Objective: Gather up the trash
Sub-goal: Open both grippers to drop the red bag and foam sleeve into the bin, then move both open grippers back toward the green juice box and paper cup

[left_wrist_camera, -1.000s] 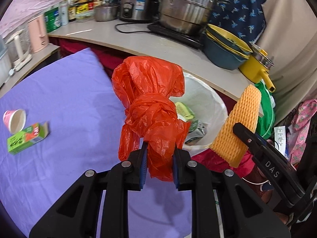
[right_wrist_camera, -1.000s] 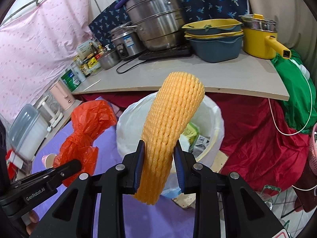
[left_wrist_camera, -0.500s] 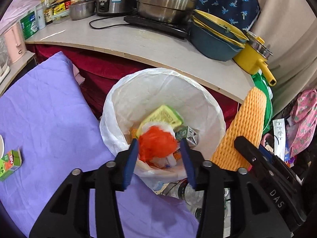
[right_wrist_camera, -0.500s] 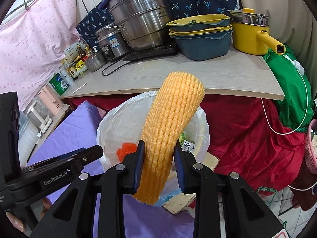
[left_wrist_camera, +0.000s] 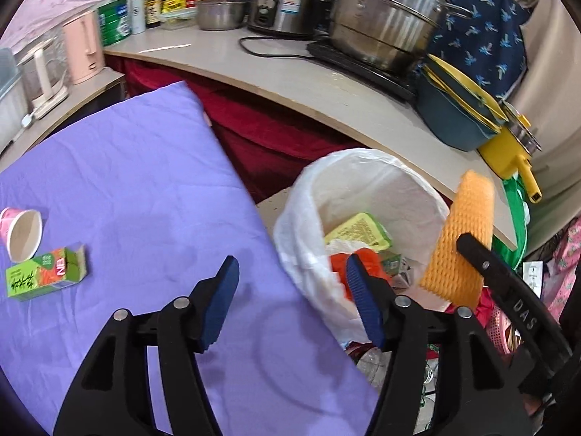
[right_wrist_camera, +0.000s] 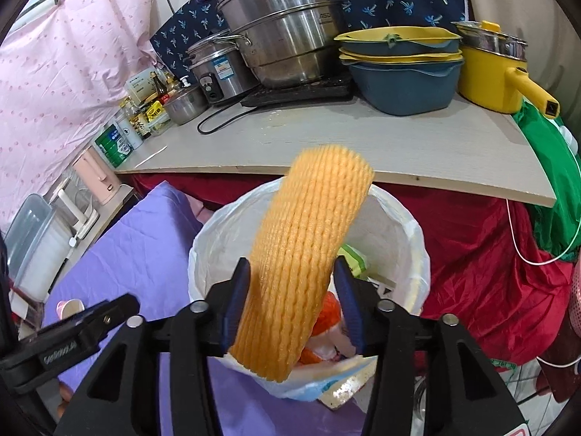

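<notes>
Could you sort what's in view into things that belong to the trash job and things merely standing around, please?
Job:
- white-lined bin
- orange foam sleeve between the right gripper jaws, which have just been opening
- red bag in the bin
- paper cup
- green carton

Bystanders:
- steel pots
- yellow pan
- blue basins
- pink kettle

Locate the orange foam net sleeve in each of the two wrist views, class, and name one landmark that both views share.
Left wrist view: the orange foam net sleeve stands at the right, beside the bin's rim.
Right wrist view: it fills the centre, between the jaws of the right hand-held gripper, over the bin.
Shared landmark: the white-lined bin.
</notes>
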Demonstrator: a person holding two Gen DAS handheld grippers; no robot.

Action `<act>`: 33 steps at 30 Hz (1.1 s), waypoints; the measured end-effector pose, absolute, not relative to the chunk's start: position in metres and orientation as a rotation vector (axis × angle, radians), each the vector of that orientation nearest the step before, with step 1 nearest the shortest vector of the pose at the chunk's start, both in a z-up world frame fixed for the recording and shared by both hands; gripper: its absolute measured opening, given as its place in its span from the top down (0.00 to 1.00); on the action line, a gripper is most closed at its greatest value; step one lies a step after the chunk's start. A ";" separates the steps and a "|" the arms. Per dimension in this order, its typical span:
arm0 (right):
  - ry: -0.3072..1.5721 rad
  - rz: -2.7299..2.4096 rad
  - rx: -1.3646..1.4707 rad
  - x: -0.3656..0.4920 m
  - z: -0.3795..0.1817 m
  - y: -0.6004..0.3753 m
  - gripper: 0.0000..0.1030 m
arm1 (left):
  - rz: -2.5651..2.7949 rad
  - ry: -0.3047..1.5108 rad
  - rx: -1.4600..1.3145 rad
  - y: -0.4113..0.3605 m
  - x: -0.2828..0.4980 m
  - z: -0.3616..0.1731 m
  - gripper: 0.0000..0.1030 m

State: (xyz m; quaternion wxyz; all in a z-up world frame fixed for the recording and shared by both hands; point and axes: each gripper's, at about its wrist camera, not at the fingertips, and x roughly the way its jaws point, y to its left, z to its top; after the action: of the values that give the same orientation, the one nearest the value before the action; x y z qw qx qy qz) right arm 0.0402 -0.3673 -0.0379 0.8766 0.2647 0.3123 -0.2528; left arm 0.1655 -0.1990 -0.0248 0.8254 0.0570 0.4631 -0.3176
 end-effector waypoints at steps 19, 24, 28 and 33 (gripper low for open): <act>0.638 -0.430 0.496 0.054 -0.011 -0.290 0.40 | -0.507 0.954 0.023 -0.097 0.180 -0.021 0.31; 0.673 -0.358 0.477 0.071 -0.015 -0.252 0.40 | -0.453 0.960 -0.001 -0.063 0.183 -0.023 0.31; 0.699 -0.304 0.461 0.084 -0.021 -0.224 0.40 | -0.398 0.967 -0.022 -0.030 0.188 -0.028 0.31; 0.729 -0.244 0.439 0.100 -0.026 -0.193 0.40 | -0.333 0.978 -0.049 0.008 0.194 -0.034 0.31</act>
State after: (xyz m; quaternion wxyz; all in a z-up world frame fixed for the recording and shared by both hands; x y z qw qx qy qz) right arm 0.0996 -0.1926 -0.0256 0.9037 0.2123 0.3526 -0.1181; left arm 0.1941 0.0077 -0.0337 0.8693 -0.0236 0.4673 -0.1591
